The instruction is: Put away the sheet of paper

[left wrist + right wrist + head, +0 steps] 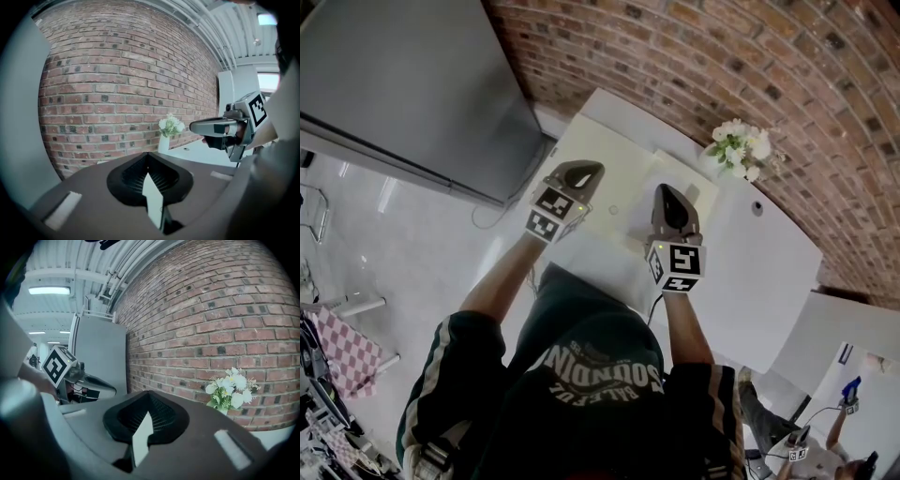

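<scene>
Sheet of paper (628, 159) lies at centre frame; our left gripper (594, 170) and right gripper (665, 190) hover clenched, empty, so we risk skidding or creasing it.

Vase (739, 148) + brick wall (694, 47) ahead

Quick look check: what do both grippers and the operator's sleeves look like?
The left gripper and right gripper match: dark grey-brown tapered shells, black ribbed pads, each with a white cube of black square markers. The sleeves are short, dark, pale-striped.
</scene>
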`<action>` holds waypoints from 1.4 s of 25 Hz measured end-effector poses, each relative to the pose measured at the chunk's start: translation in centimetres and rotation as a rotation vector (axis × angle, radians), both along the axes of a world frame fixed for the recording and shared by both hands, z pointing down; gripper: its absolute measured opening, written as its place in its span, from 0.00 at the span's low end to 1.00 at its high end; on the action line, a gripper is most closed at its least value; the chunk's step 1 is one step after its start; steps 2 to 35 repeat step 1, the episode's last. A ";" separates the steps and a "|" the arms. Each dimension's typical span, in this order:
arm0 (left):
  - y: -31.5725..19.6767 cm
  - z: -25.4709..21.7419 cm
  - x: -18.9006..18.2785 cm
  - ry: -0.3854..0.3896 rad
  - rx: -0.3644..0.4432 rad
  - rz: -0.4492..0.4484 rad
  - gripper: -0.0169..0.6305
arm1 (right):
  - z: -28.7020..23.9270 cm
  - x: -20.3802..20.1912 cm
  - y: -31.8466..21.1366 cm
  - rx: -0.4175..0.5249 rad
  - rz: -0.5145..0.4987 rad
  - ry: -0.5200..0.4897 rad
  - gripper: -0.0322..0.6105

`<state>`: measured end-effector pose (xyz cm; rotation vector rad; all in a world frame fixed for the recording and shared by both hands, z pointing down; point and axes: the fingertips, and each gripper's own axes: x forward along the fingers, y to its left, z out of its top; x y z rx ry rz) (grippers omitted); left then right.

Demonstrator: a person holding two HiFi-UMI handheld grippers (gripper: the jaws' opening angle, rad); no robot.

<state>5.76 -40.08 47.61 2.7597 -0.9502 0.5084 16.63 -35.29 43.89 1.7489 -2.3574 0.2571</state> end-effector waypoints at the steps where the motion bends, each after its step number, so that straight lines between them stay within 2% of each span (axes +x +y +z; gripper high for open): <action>1: 0.1 0.1 0.1 -0.003 -0.002 0.003 0.04 | 0.1 0.1 0.1 -0.001 0.001 0.000 0.05; 35: 0.1 0.1 0.1 -0.003 -0.002 0.003 0.04 | 0.1 0.1 0.1 -0.001 0.001 0.000 0.05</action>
